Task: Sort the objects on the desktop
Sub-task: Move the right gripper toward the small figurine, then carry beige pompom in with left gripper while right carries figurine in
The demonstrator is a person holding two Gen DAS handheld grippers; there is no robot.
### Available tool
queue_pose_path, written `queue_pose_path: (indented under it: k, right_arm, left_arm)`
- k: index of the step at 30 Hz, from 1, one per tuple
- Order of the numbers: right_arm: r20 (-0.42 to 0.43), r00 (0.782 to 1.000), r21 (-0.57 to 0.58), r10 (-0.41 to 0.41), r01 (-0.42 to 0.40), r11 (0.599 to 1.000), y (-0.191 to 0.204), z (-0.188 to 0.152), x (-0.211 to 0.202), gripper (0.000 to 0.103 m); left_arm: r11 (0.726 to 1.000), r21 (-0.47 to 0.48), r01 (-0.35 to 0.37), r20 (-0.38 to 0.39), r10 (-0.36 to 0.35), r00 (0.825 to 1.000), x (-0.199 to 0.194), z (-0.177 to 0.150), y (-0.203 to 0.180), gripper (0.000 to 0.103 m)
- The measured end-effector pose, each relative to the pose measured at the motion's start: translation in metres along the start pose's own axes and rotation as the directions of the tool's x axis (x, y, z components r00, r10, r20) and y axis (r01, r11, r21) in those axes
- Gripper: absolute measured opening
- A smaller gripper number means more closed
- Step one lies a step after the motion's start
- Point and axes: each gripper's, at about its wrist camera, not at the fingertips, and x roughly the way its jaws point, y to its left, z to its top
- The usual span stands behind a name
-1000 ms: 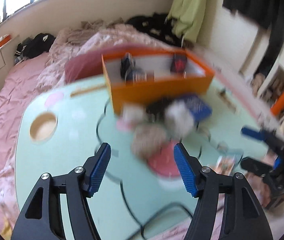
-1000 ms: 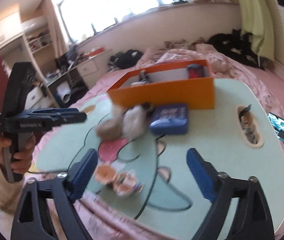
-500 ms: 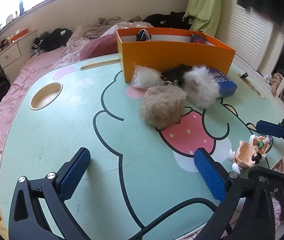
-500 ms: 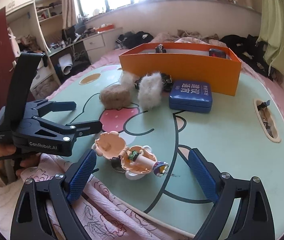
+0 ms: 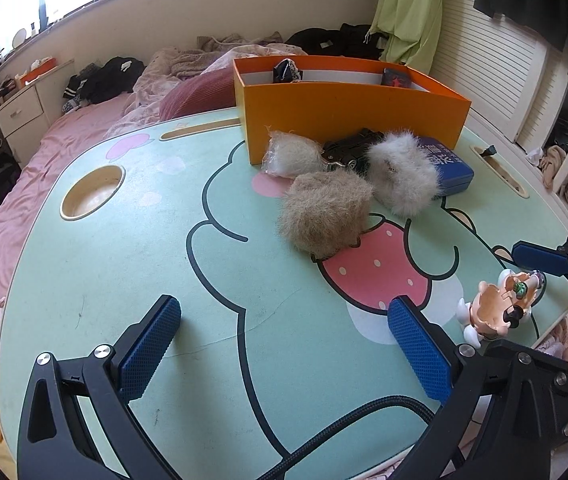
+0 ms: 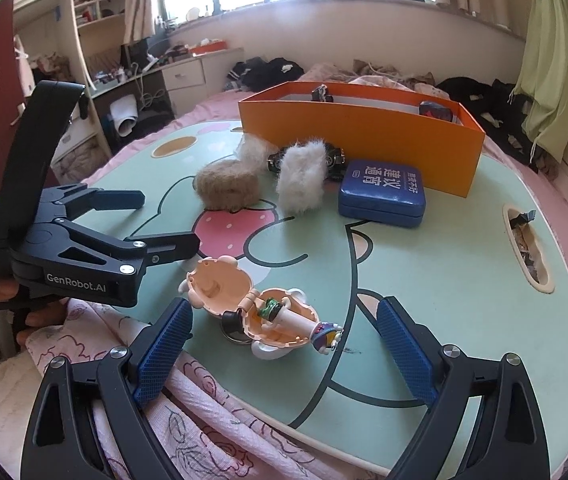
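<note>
We start with the mint-green cartoon lap table, which carries everything, and the orange box at its far side, the likely bin for the sorting, with a couple of small dark things already inside. In front of the box lie a blue tin, a tan fur puff, a white fur puff, a third pale puff in a clear wrapper and a small black toy car half hidden between them. Nearest us, at the table's front edge, sits the peach clamshell toy, lying open with a tiny figure inside.

Our right gripper has its jaws spread wide and empty, lined up just short of the clamshell toy, which looks like the piece we mean to take first. Our left gripper is likewise spread and empty, hovering over bare tabletop beside it.

To do this well, we would bring the right jaws down around one shell half, not across the open hinge, since the two halves may flap. We should close gently, because the hard plastic could skid on the smooth table toward the edge. The loose figure may drop out if we tilt the toy, so we keep it level on the way to the box.
</note>
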Motion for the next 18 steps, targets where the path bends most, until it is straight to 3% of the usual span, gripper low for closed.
queue_pose_path:
  k: [12, 18]
  right_arm:
    - [-0.015, 0.999, -0.029, -0.028, 0.027, 0.999, 0.004, 0.004, 0.006, 0.094]
    - [0.008, 0.999, -0.105, -0.044, 0.044, 0.993, 0.014, 0.012, 0.01, 0.094]
  left_arm:
    - [1.0, -0.003, -0.002, 0.002, 0.002, 1.0, 0.0, 0.0, 0.0, 0.103]
    - [1.0, -0.004, -0.003, 0.003, 0.003, 1.0, 0.001, 0.0, 0.0, 0.103]
